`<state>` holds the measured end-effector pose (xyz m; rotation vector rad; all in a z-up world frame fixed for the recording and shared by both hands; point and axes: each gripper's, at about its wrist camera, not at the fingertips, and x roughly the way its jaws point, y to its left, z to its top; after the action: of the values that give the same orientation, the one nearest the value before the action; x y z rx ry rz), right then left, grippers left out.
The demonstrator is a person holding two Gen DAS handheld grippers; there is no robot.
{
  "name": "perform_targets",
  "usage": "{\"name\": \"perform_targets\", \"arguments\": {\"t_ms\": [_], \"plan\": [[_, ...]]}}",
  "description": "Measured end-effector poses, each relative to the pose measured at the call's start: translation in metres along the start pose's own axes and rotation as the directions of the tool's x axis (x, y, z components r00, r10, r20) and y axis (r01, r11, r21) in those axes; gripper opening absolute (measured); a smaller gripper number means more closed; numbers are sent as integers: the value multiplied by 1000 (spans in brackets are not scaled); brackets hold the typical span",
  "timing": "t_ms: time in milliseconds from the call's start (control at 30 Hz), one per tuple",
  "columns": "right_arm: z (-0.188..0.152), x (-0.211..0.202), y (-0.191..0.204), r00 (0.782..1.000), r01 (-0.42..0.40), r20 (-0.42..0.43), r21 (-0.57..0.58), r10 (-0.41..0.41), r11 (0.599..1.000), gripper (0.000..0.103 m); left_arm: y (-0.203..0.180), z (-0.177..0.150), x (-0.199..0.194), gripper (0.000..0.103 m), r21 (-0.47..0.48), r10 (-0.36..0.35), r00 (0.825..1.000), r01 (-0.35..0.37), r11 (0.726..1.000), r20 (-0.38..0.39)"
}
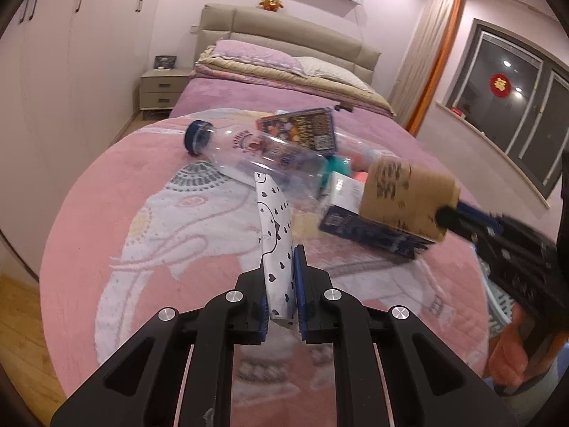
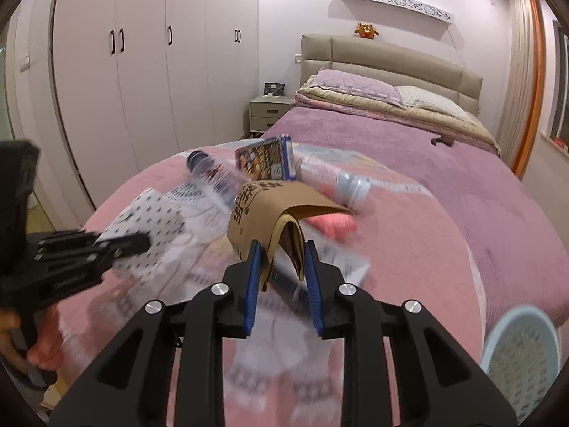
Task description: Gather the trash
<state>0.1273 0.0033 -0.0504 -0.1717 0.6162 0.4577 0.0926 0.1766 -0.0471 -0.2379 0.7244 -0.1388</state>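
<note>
Now heart-dotted white packet (image 1: pixel 276 245) stands upright, pinched in left gripper (image 1: pixel 281 295).

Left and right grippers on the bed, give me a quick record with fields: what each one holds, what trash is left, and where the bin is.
left gripper: shut on white heart-print packet, lifted off the blanket
right gripper: shut on brown paper sleeve
trash left on bed: clear plastic bottle lying on its side, colourful box leaning on it, dark blue box, white box
surface: pink blanket over purple bed
bin: light blue basket, low right in the right wrist view
blur: right wrist view is motion-blurred
</note>
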Motion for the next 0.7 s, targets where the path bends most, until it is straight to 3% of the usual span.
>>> {"name": "perform_targets", "arguments": {"t_ms": [200, 400, 500, 567, 700], "plan": [[-42, -30, 8, 999, 21, -34, 30, -19, 999, 22, -16, -10, -5, 10, 30, -40, 999, 40, 999, -14], [-70, -34, 17, 994, 17, -111, 46, -11, 999, 26, -23, -21, -8, 10, 32, -51, 998, 52, 998, -28], [-80, -37, 15, 990, 14, -138, 49, -7, 999, 35, -22, -25, -9, 10, 28, -53, 998, 54, 998, -30], [-83, -42, 9, 991, 44, -127, 56, -36, 997, 57, -21, -26, -9, 10, 29, -53, 998, 54, 998, -34], [-79, -53, -5, 994, 51, -96, 93, -42, 994, 59, -23, -28, -11, 10, 40, -59, 998, 60, 997, -33]]}}
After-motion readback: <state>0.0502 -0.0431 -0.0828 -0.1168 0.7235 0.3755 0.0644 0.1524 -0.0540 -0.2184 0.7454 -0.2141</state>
